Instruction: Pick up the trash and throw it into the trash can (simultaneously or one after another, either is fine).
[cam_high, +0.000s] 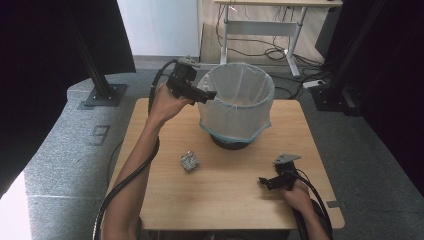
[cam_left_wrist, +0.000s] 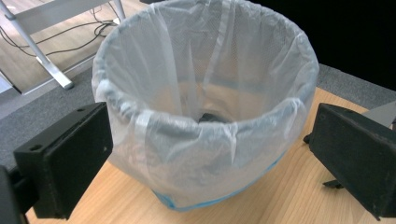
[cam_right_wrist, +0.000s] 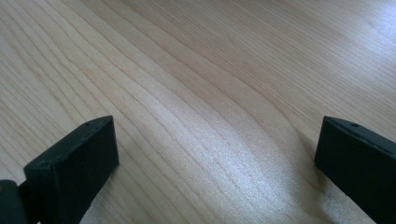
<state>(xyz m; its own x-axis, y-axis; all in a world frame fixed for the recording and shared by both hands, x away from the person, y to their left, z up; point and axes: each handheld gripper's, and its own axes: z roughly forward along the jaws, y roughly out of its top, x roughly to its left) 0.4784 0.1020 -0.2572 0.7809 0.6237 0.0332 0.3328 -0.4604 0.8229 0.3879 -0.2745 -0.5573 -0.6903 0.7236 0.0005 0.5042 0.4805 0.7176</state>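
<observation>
One round bin (cam_high: 237, 107) (thin crinkled liner) faces the left gripper (cam_high: 207, 95).

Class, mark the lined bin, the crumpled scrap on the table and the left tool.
lined bin (cam_high: 239, 107), high view, front wall of the liner
crumpled scrap (cam_high: 190, 161), high view, its middle
left tool (cam_high: 209, 95), high view, between its fingertips

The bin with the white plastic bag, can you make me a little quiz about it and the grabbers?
1. True or false: the left gripper is open beside the rim of the round bin lined with a white plastic bag.
2. What lies on the pale wooden table between the two arms?
3. Which gripper is low over bare wood: A left, B right?

Key:
1. True.
2. A small crumpled grey scrap.
3. B, the right gripper.
</observation>
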